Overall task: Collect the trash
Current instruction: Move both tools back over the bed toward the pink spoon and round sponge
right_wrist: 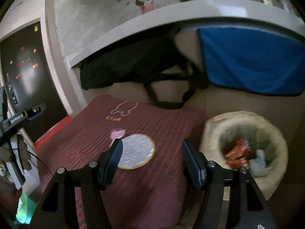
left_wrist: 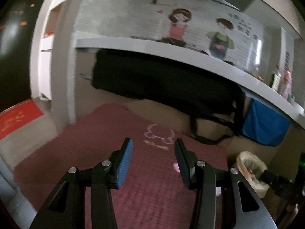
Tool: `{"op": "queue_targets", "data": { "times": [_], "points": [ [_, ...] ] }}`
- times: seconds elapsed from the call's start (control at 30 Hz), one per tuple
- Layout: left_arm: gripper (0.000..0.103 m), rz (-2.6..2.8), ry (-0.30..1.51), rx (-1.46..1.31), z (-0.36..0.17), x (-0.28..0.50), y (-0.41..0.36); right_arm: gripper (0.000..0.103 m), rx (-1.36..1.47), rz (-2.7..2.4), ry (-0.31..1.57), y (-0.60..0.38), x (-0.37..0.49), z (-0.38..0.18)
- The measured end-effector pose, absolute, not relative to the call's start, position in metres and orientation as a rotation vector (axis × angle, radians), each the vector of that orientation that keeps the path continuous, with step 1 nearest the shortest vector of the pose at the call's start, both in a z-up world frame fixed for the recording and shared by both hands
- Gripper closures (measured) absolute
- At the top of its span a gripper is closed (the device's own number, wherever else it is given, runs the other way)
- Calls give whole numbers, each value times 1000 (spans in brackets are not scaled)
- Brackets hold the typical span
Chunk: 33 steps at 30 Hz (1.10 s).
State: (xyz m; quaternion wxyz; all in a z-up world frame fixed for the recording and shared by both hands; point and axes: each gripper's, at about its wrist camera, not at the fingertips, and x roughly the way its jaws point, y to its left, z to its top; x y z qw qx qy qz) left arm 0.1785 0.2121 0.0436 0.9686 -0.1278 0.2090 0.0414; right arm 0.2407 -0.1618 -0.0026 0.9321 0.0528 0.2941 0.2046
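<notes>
Floor (right_wrist: 228,103) bearing a dark red mat (right_wrist: 152,181); on the mat, a round silver disc (right_wrist: 136,153) touching a pink scrap (right_wrist: 117,133); just right of the mat, a lined bin (right_wrist: 246,152); behind the mat, a black bag (right_wrist: 133,63).

Left hand-held gripper (left_wrist: 153,148) open above a dark red mat (left_wrist: 106,139), lined trash bin (left_wrist: 251,169) at right, black bag (left_wrist: 164,82) and blue bag (left_wrist: 265,124) under the white counter (left_wrist: 190,57)
</notes>
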Motion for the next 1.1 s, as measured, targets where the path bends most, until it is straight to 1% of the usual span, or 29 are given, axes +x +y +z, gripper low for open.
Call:
{"op": "queue_targets", "data": {
  "times": [0.2, 0.3, 0.53, 0.77, 0.93, 1.1],
  "points": [
    [56, 190, 389, -229, 61, 152, 253, 42, 86, 460, 652, -121, 262, -25],
    [55, 207, 393, -228, 59, 149, 263, 42, 78, 464, 697, -106, 277, -43],
    [55, 113, 484, -294, 17, 179, 254, 42, 103, 446, 814, -103, 304, -81],
    [55, 25, 569, -316, -26, 203, 236, 41, 131, 432, 881, -105, 328, -100],
    [55, 19, 595, -341, -43, 206, 245, 41, 162, 504, 900, -91, 336, -96],
    [55, 50, 588, -382, -52, 200, 269, 41, 154, 598, 833, -62, 321, -67]
  ]
}}
